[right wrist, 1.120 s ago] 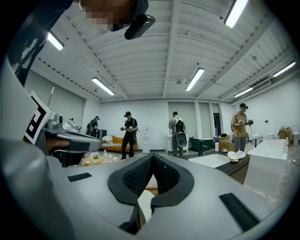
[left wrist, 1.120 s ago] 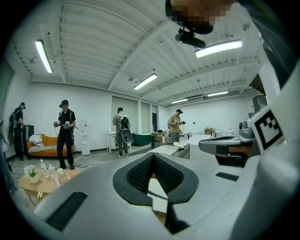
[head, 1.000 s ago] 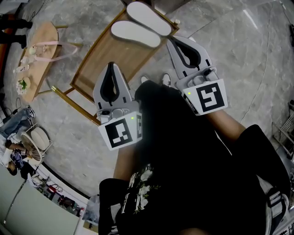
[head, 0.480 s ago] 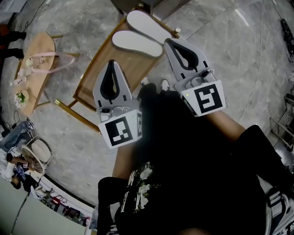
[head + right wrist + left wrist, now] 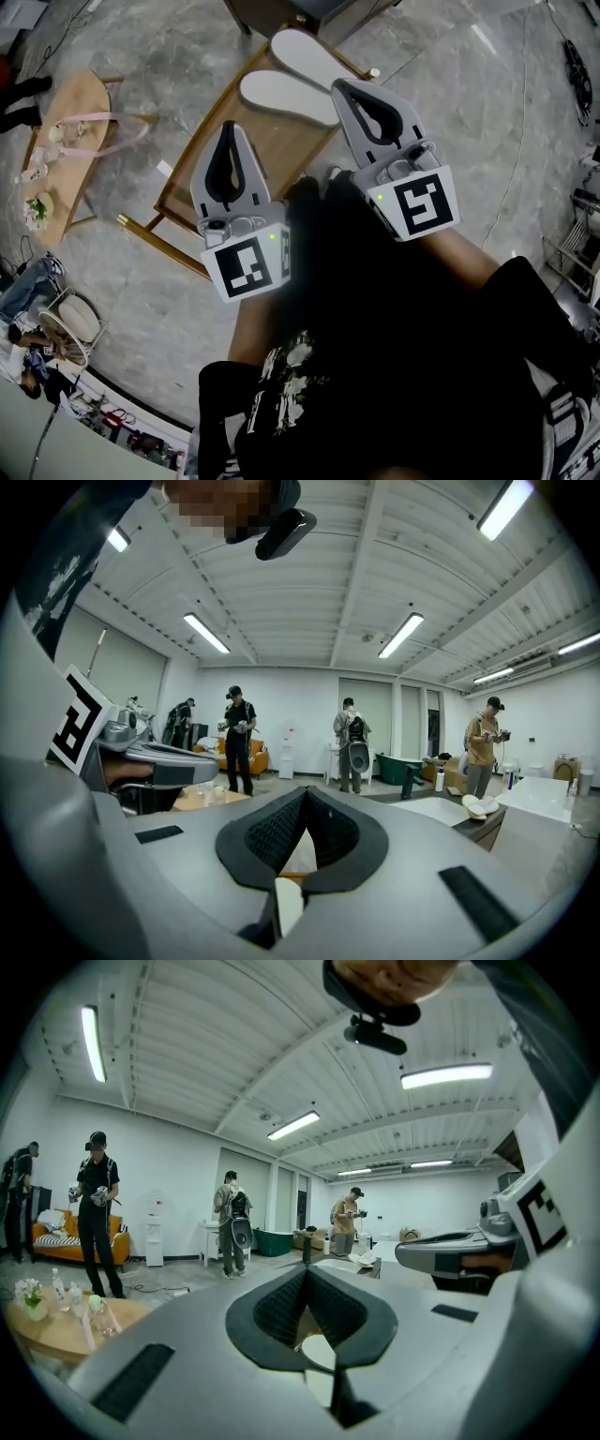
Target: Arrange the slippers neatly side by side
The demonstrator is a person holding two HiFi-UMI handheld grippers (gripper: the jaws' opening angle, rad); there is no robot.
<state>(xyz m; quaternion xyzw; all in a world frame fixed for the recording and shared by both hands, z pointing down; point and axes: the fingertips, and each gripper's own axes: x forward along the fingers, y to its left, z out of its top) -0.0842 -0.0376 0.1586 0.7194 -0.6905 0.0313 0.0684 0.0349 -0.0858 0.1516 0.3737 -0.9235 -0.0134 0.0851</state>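
I have the left tongs (image 5: pixel 228 131) and right tongs (image 5: pixel 343 90) closed on nothing above the wooden surface (image 5: pixel 267 145), likely because the two white slippers (image 5: pixel 286 96) at its far end aren't reached yet.

Slippers (image 5: pixel 281 97) side by side, on low table's (image 5: pixel 281 142) far end; side table (image 5: pixel 70 122) well left
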